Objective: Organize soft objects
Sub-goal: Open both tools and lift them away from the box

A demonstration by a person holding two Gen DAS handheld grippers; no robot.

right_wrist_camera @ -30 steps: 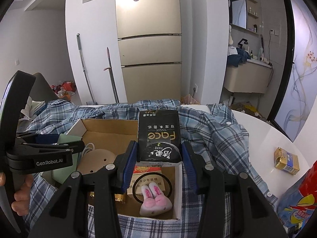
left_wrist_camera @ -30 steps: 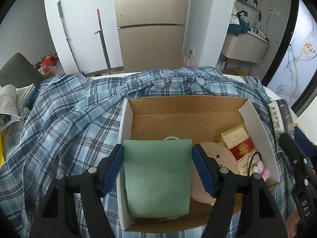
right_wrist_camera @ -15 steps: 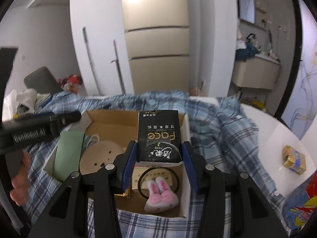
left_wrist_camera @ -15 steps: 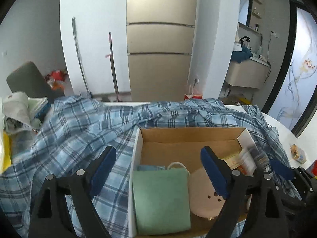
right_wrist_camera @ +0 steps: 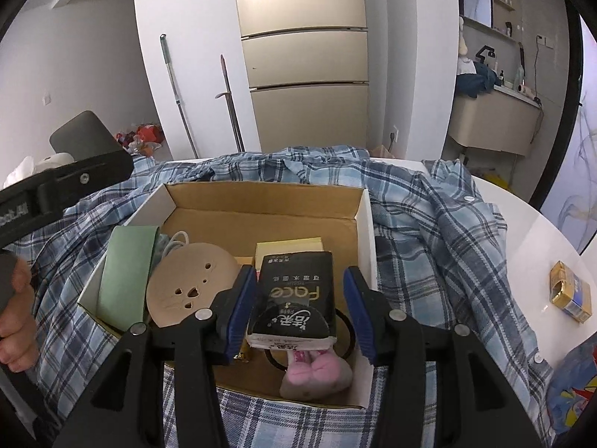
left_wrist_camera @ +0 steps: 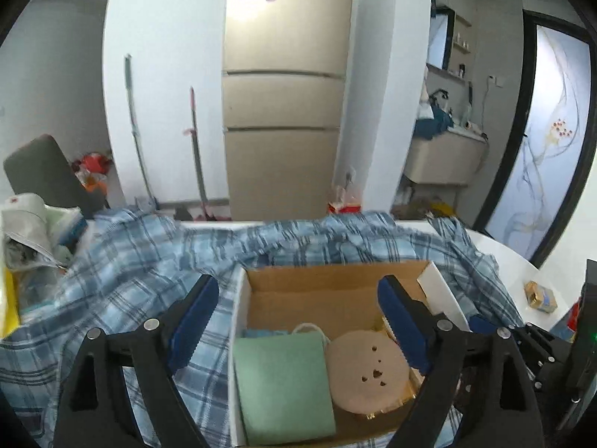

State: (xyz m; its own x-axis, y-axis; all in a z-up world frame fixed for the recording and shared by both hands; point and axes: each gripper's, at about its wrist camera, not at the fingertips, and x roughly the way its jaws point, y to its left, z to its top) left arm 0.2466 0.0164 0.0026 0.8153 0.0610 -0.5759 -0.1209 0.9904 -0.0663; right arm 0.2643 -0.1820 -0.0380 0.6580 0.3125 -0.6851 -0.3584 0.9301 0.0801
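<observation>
A cardboard box [left_wrist_camera: 328, 280] [right_wrist_camera: 261, 201] sits on a blue plaid shirt [left_wrist_camera: 123, 268] [right_wrist_camera: 429, 231]. A green folded cloth [left_wrist_camera: 283, 384] [right_wrist_camera: 127, 272] lies in the box's left side beside a round tan disc [left_wrist_camera: 367, 367] [right_wrist_camera: 186, 291]. My left gripper [left_wrist_camera: 298, 321] is open and empty above the box. My right gripper [right_wrist_camera: 300, 310] is open, its jaws apart on either side of a black tissue pack [right_wrist_camera: 294, 295] that lies in the box over a pink bunny hair tie [right_wrist_camera: 317, 369].
A yellow box [right_wrist_camera: 287, 250] lies behind the tissue pack. A small gold pack [right_wrist_camera: 571, 291] [left_wrist_camera: 539, 295] lies on the white table at the right. A colourful bag [right_wrist_camera: 571, 392] is at the lower right. Clutter [left_wrist_camera: 30, 224] sits at the left.
My left gripper let go of the green cloth, opened and drew back upward. My right gripper lowered the tissue pack into the box and opened off it.
</observation>
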